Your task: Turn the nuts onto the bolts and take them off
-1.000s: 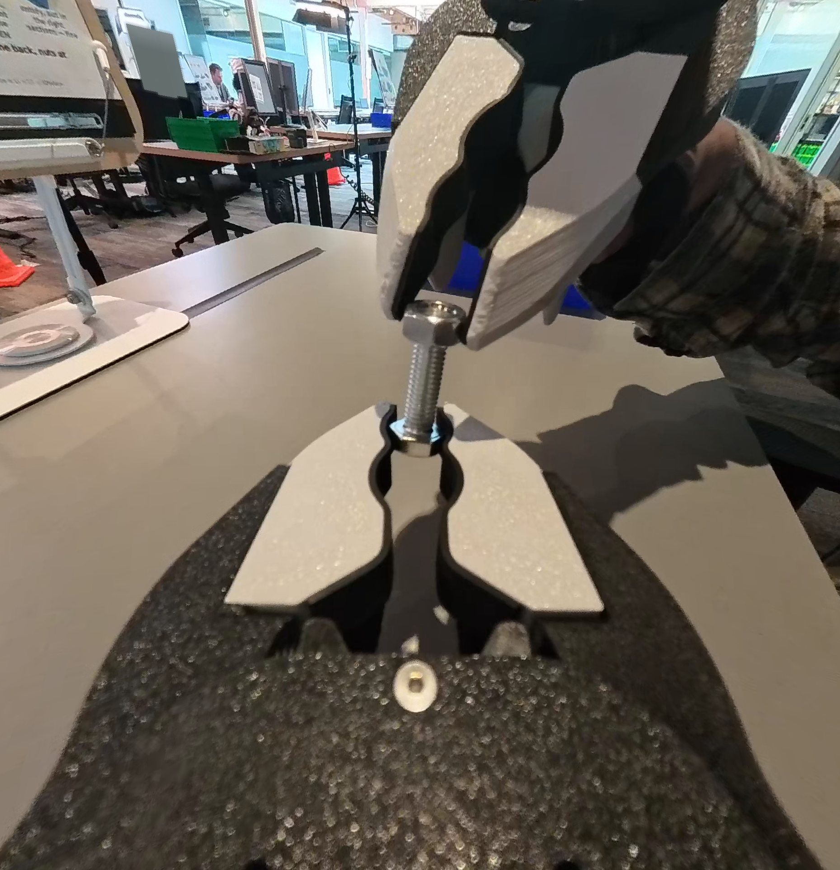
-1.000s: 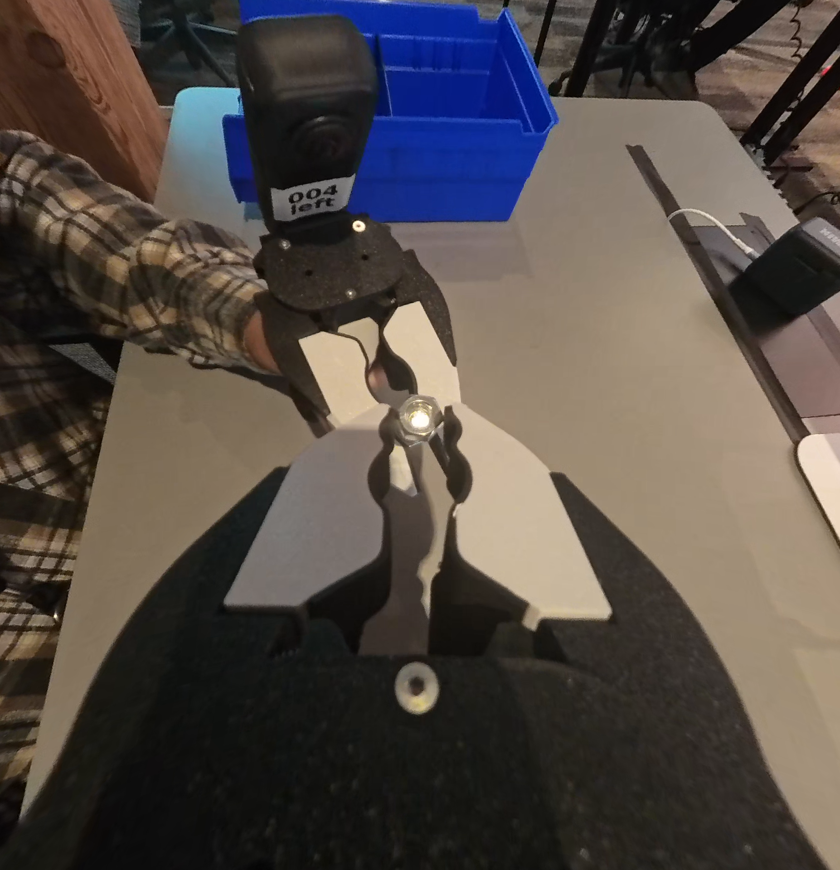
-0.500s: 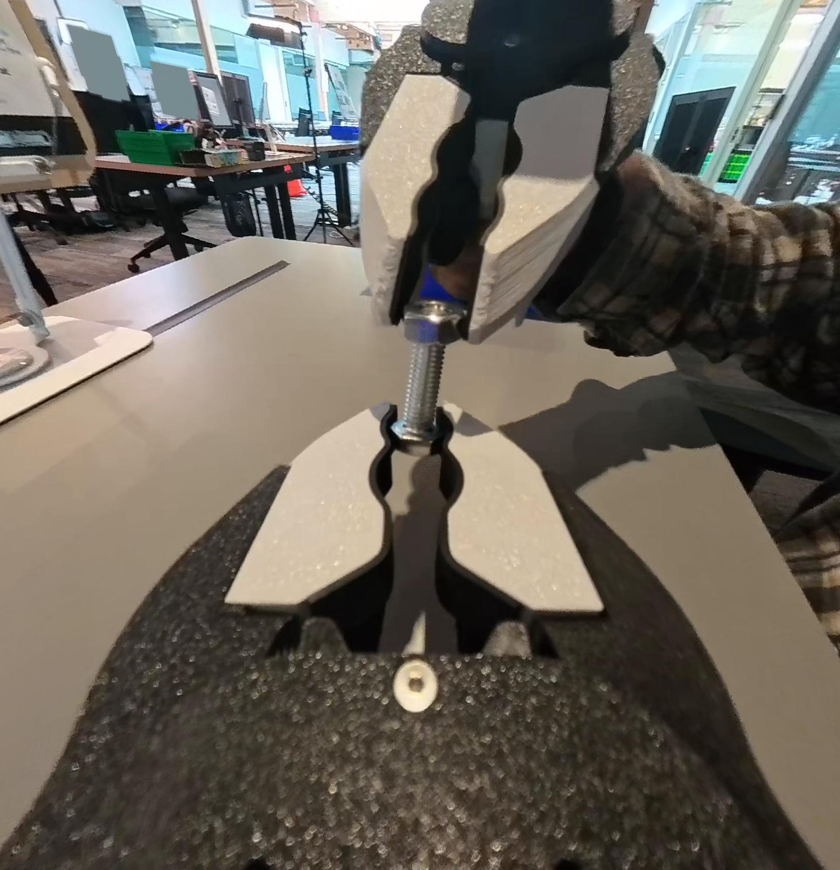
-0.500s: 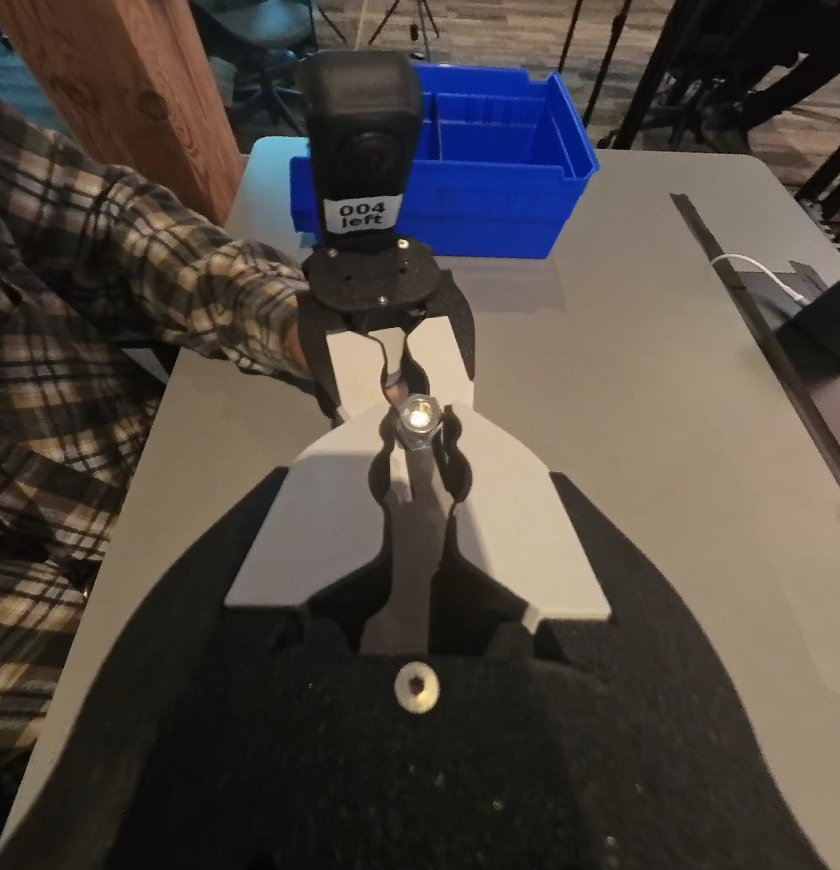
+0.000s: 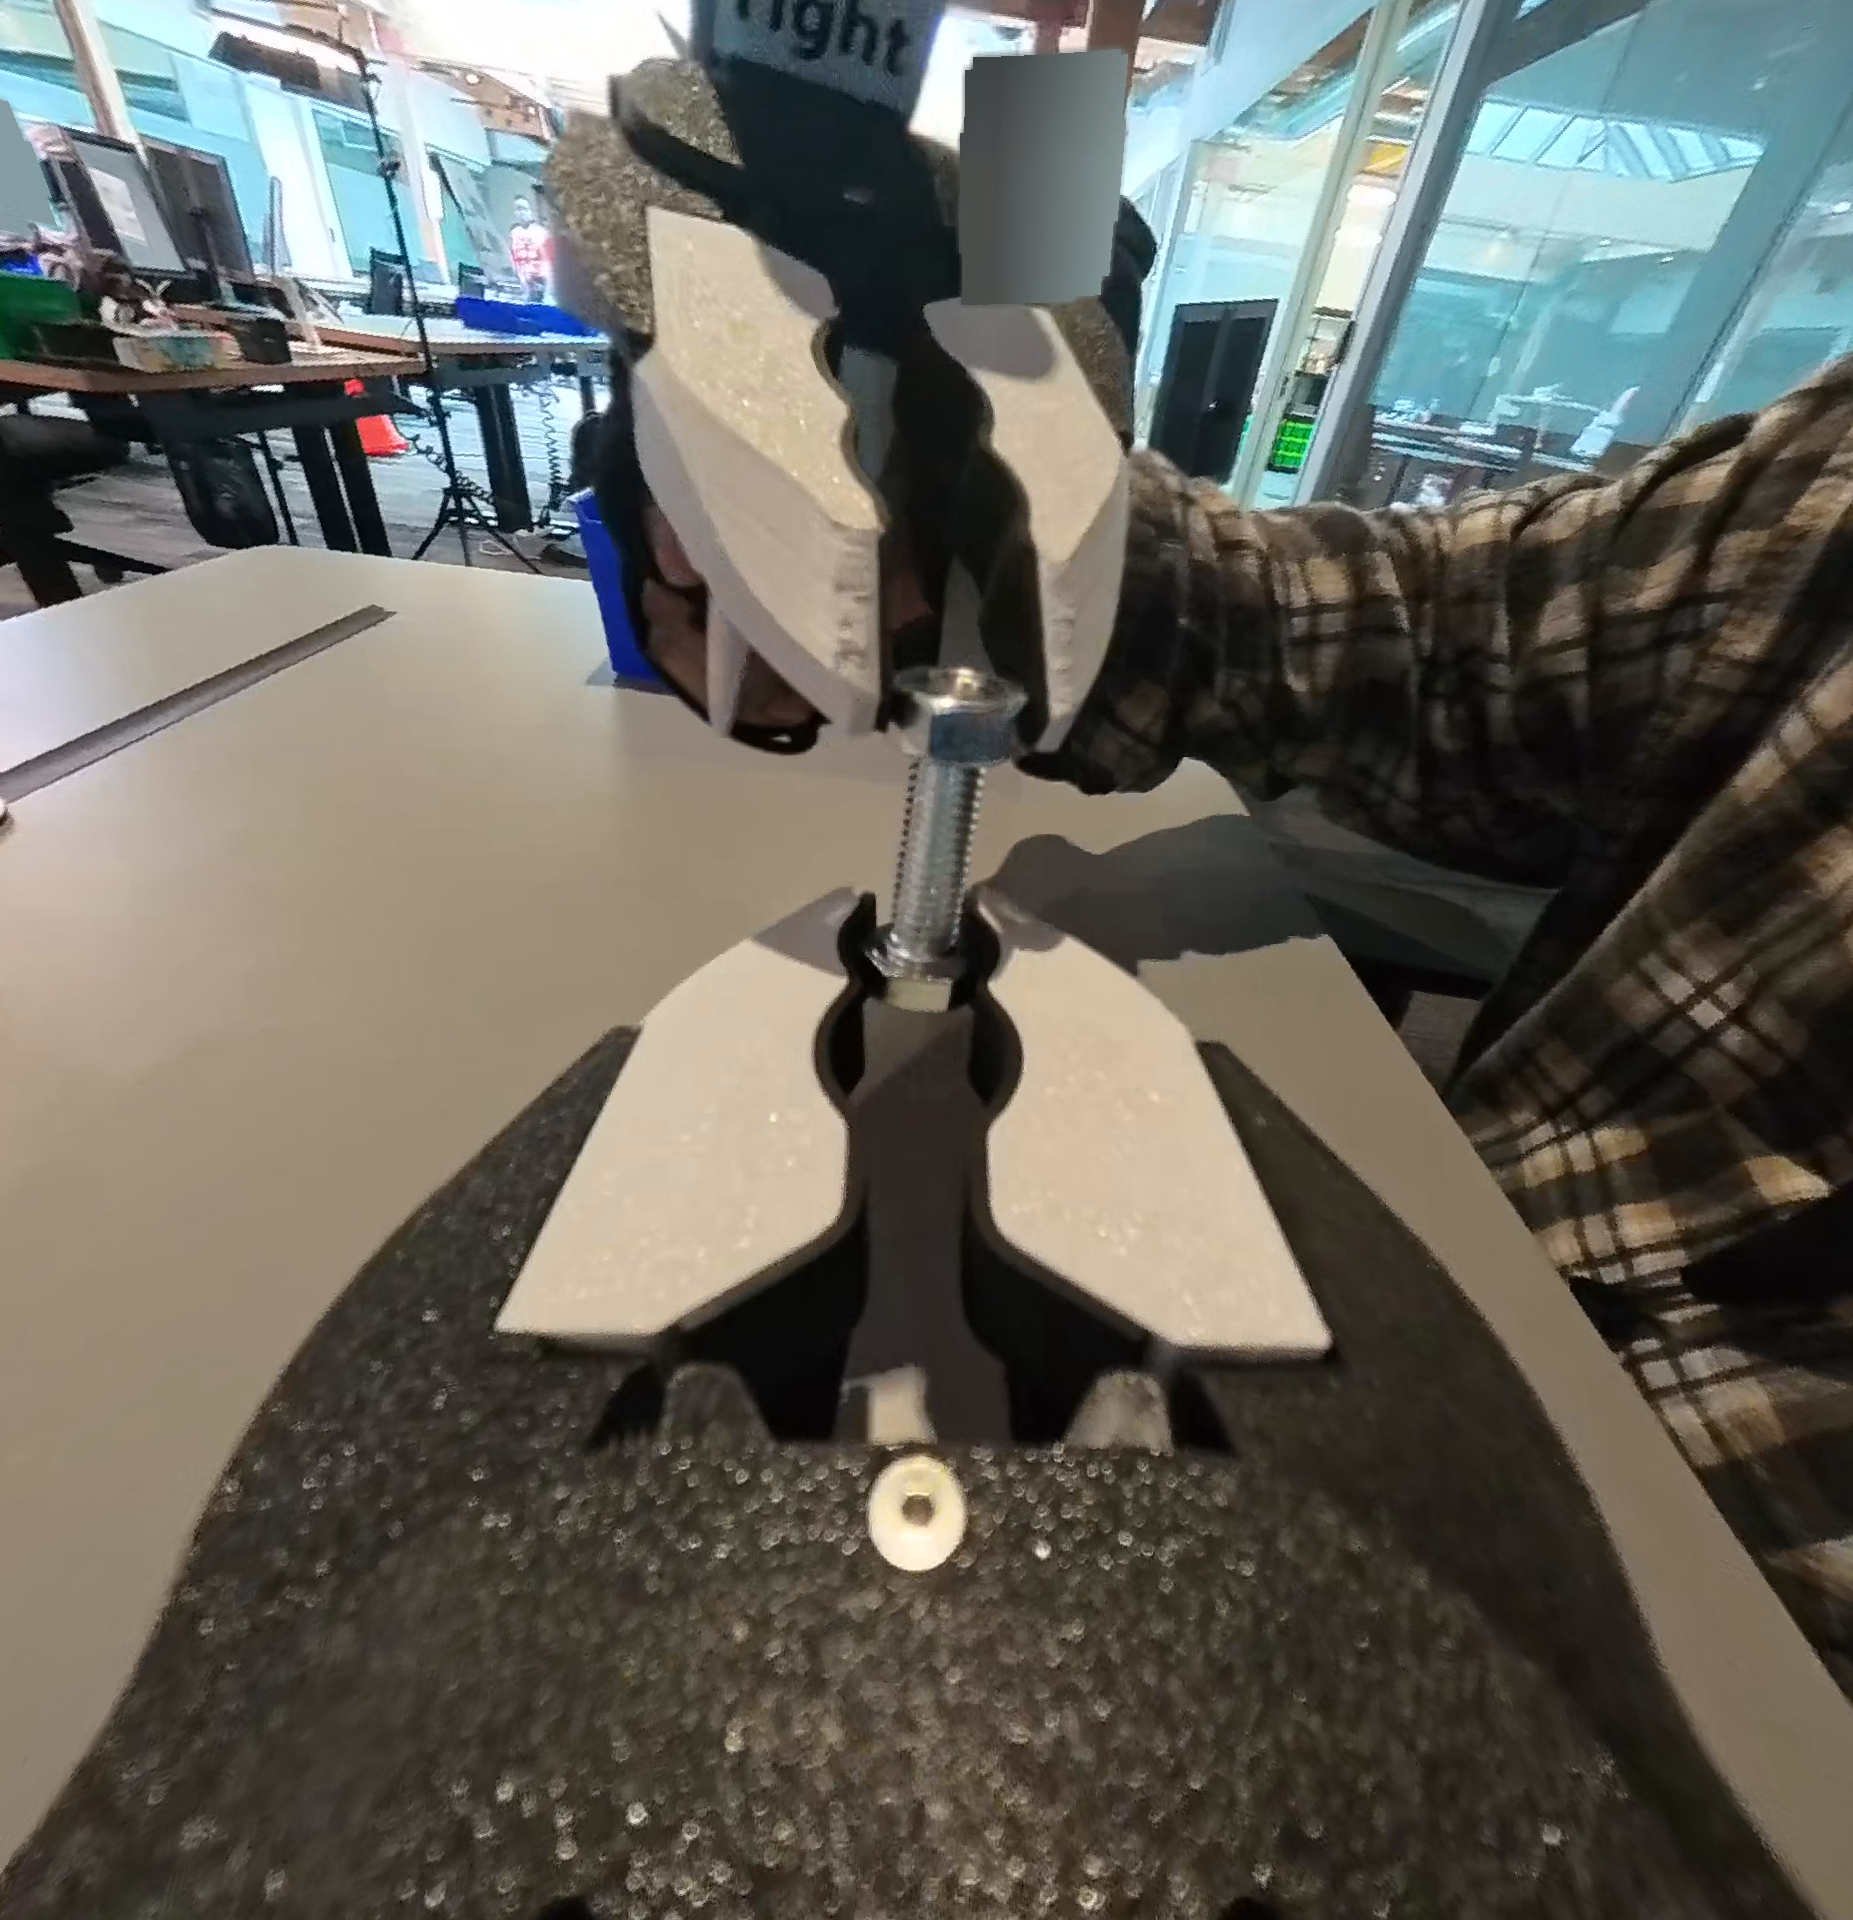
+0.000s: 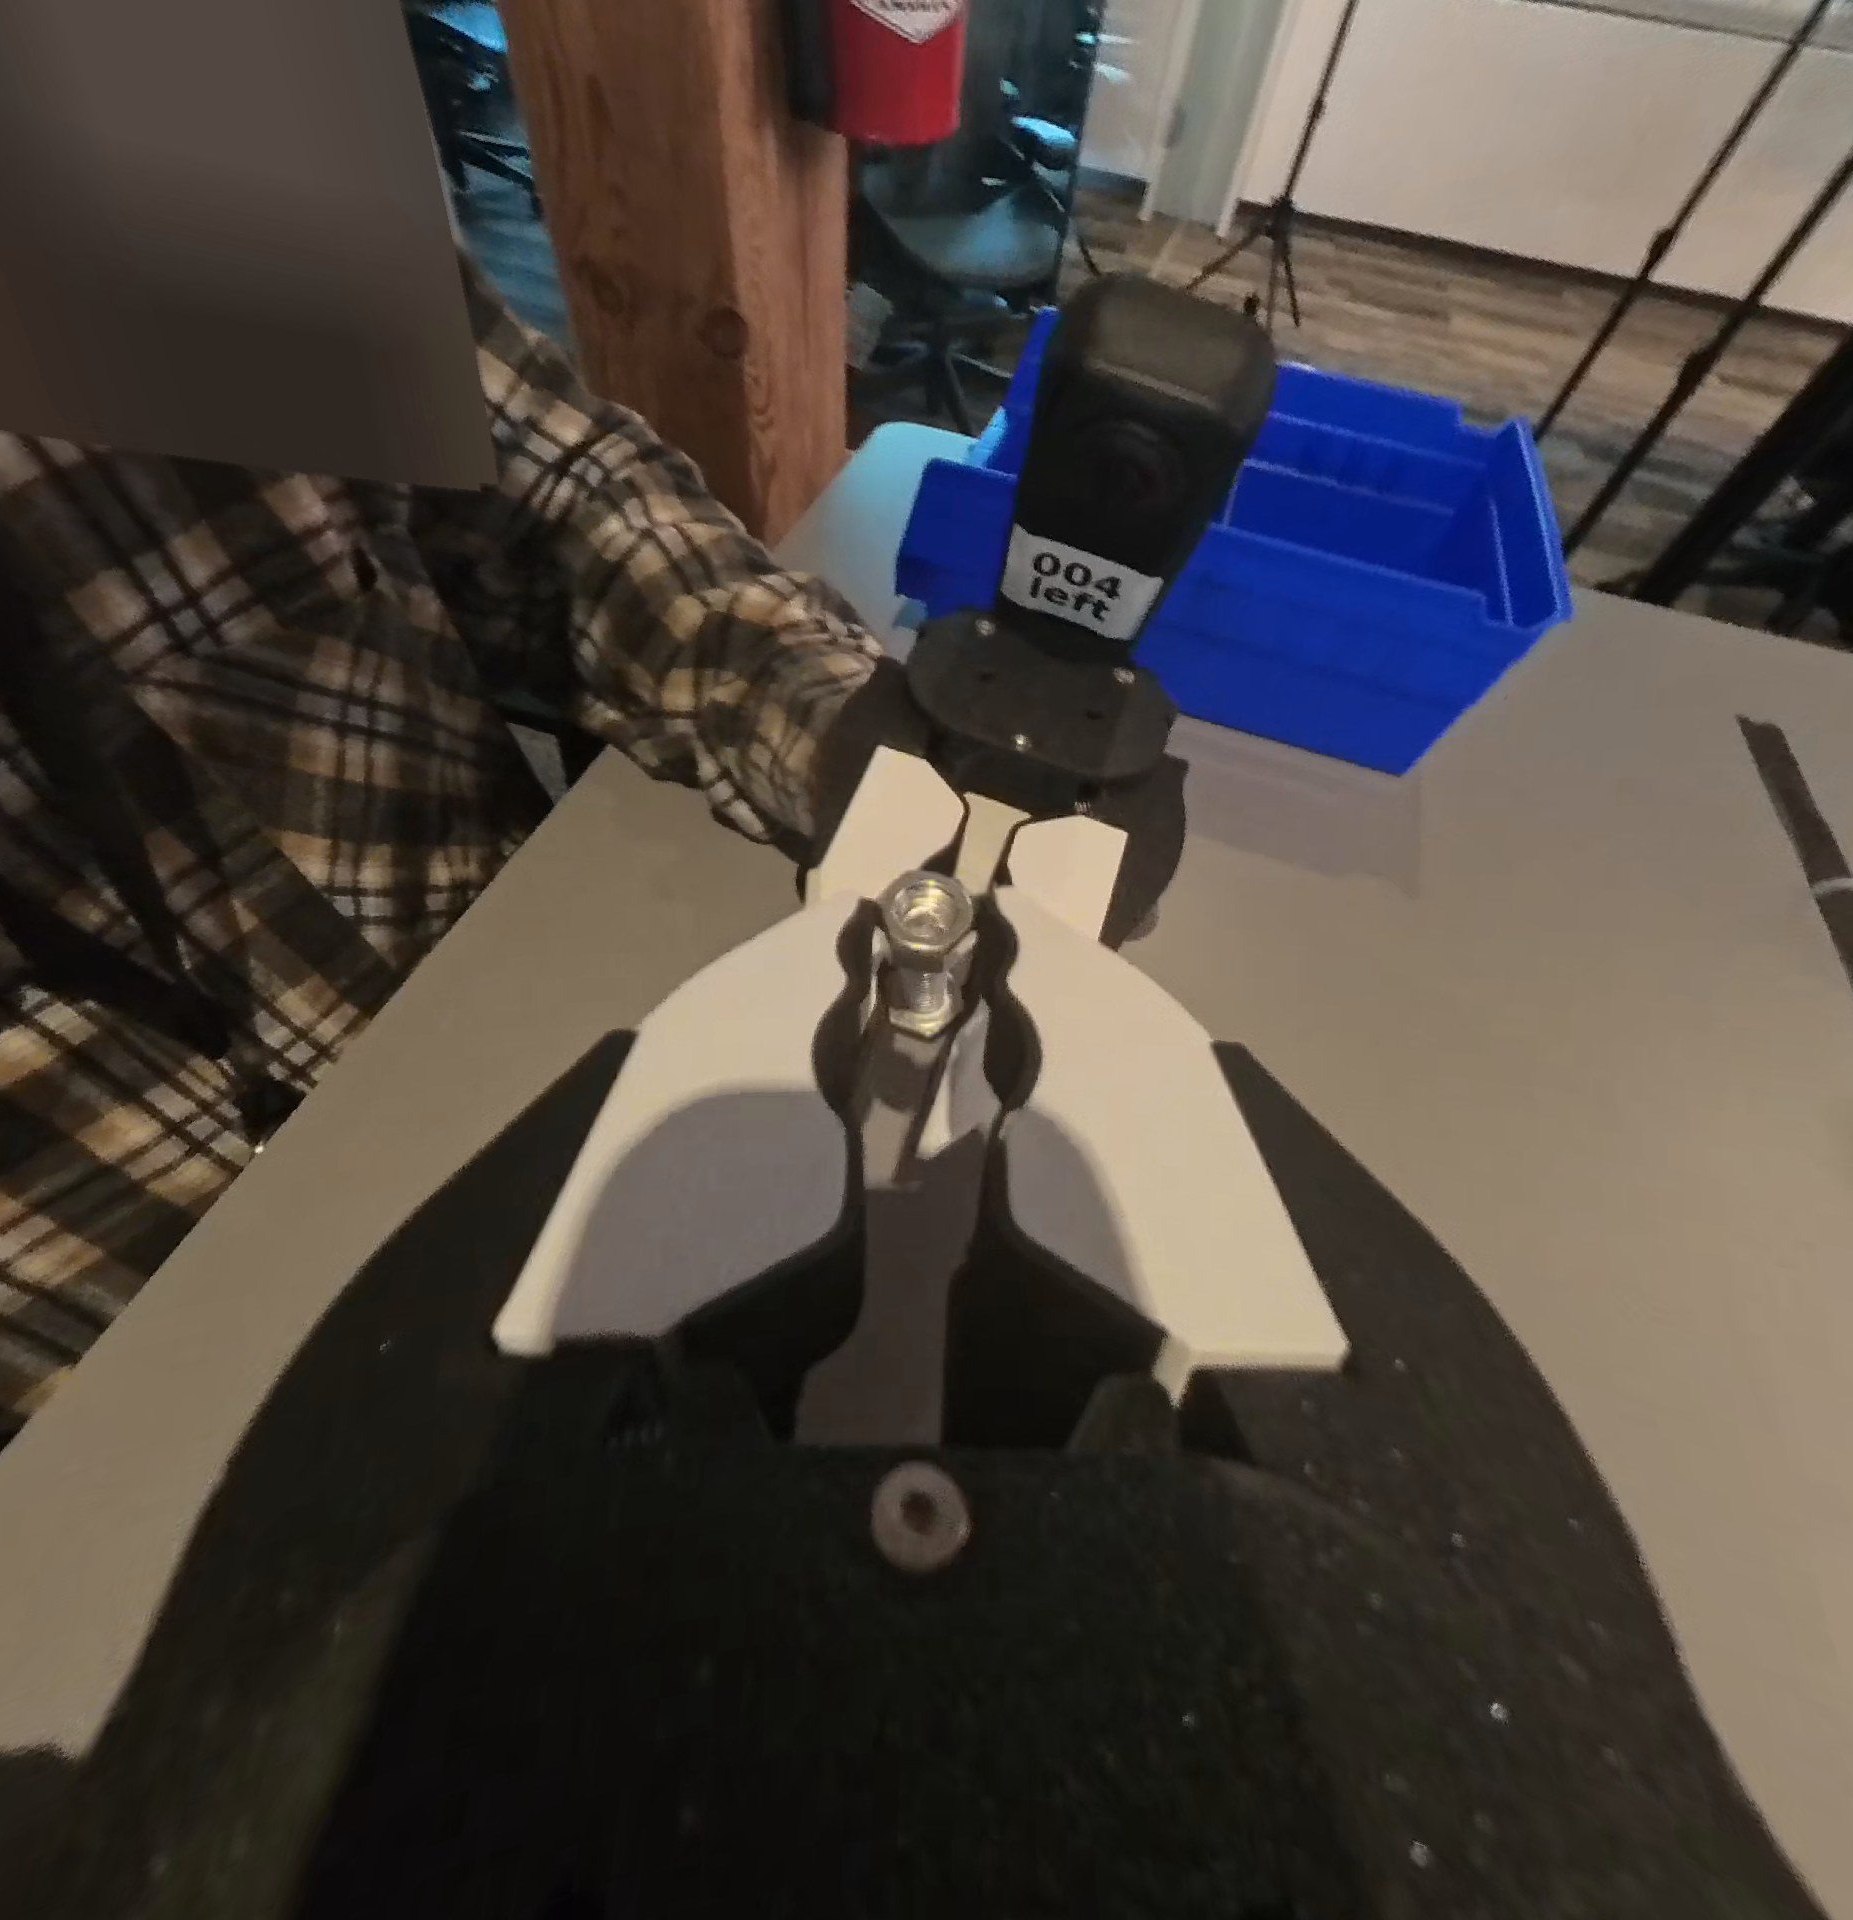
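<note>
A silver bolt (image 5: pixel 932 842) stands upright, head up, above the grey table (image 5: pixel 278 831). My left gripper (image 5: pixel 914 961) is shut on the silver nut (image 5: pixel 911 987), which sits on the lower end of the bolt's thread. My right gripper (image 5: pixel 958 712) comes down from above and is shut on the bolt's hex head (image 5: pixel 958 727). In the right wrist view my right gripper (image 6: pixel 927 925) clamps the bolt head (image 6: pixel 927 914), with the nut (image 6: pixel 917 1018) just below it. The left gripper's fingers (image 6: pixel 1073 868) reach in from beyond, under a black camera (image 6: pixel 1130 468).
A blue bin (image 6: pixel 1369 623) with dividers stands on the table behind the left gripper. A plaid sleeve (image 5: pixel 1524 727) crosses at the right. A dark strip (image 6: pixel 1815 831) runs along the table. A wooden post (image 6: pixel 683 260) stands past the table's edge. The gap from one gripper's tips to the other's is roughly 5 centimetres.
My right gripper has turned around the bolt's axis while shut on its head, and tilted so the shaft and nut now show in its view. The left gripper stays shut on the nut.
</note>
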Tool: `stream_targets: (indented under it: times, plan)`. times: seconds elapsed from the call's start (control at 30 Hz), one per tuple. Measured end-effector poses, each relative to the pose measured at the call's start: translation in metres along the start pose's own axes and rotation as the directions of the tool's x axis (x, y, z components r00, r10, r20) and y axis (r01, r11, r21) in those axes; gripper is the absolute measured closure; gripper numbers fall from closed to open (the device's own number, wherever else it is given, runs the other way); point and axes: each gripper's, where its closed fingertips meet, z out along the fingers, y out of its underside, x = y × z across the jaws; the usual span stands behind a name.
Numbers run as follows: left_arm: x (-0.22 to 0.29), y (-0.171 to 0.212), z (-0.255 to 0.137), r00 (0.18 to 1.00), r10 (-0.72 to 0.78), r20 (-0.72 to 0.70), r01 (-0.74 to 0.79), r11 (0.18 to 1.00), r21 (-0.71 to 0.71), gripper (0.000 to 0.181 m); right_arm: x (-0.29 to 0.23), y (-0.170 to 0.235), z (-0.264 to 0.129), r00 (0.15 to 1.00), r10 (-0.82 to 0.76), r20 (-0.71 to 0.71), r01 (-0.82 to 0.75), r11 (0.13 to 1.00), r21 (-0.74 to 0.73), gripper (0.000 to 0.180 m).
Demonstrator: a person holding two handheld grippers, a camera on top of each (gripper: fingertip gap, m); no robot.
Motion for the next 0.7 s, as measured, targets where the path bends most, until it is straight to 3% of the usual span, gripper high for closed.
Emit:
stream_targets:
  times: [0.23, 0.7]
  plan:
    - [0.007, 0.007, 0.005, 0.999, 0.008, -0.04, -0.01, 0.999, -0.046, 0.165, -0.008, 0.005, 0.001, 0.992, -0.044, 0.117, 0.045, 0.999, -0.007, 0.161]
    - [-0.008, 0.011, 0.004, 0.998, -0.019, 0.055, 0.022, 0.997, -0.068, 0.165, 0.003, 0.011, -0.005, 0.998, -0.009, 0.065, 0.009, 1.0, 0.005, 0.16]
